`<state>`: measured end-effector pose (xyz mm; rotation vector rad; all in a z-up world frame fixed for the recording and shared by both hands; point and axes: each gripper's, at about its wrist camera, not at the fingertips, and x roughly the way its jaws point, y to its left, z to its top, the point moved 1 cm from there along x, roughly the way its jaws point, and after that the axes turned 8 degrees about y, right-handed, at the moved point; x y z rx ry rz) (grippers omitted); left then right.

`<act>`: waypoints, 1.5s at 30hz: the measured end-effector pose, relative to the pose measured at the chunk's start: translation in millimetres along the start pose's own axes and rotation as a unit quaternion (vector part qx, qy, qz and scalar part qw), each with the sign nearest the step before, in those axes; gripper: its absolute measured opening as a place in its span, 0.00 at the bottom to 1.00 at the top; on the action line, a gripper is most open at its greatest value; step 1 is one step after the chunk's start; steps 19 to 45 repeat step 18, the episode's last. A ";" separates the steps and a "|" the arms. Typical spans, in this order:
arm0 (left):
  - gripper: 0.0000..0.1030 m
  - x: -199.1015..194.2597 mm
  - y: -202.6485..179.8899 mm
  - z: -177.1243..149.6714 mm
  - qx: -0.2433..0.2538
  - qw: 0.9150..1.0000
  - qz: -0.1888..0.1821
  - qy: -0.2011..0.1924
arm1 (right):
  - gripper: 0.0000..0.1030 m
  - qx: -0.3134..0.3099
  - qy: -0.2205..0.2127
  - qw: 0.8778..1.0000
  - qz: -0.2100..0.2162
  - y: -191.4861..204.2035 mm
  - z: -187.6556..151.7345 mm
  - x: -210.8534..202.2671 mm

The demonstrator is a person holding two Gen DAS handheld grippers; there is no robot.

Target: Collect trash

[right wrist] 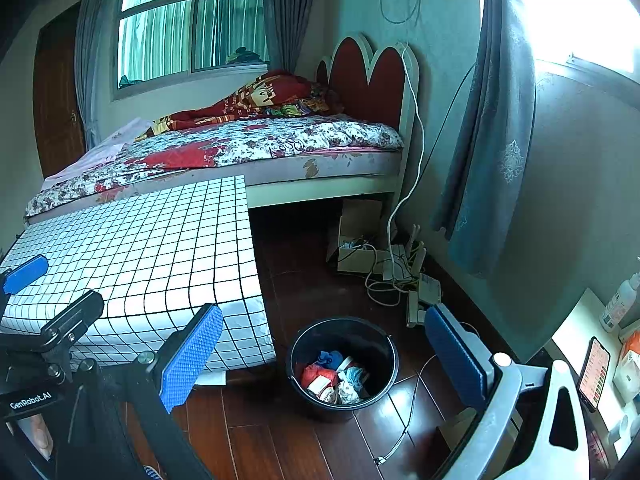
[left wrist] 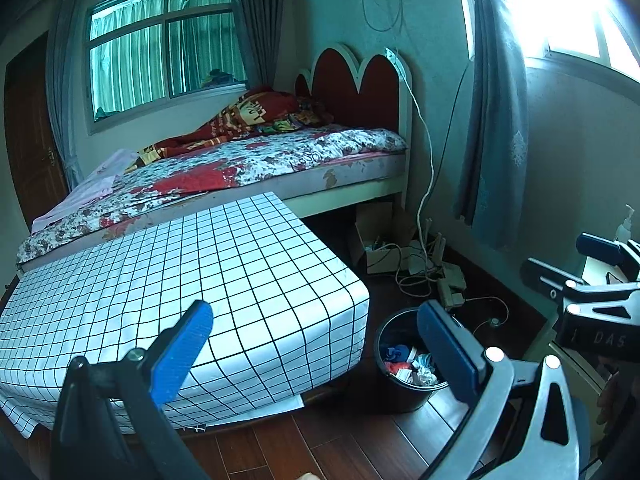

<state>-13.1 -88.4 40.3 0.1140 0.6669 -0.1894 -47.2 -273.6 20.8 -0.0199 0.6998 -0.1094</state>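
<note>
As it stands upright: black bucket (right wrist: 345, 364) mouth up; crumpled trash (right wrist: 336, 380) inside

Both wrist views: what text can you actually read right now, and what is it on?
"GenRobot.AI": left gripper's body, right wrist view.
"DAS": right gripper's body, left wrist view; possibly cut off.
Phone screen, bottle label, blanket lettering: too small or blurred.
</note>
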 end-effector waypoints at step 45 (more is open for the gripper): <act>0.99 2.6 -3.3 -3.1 0.029 0.999 -0.020 0.000 | 0.99 0.001 0.004 1.000 -0.001 1.3 -6.3 2.0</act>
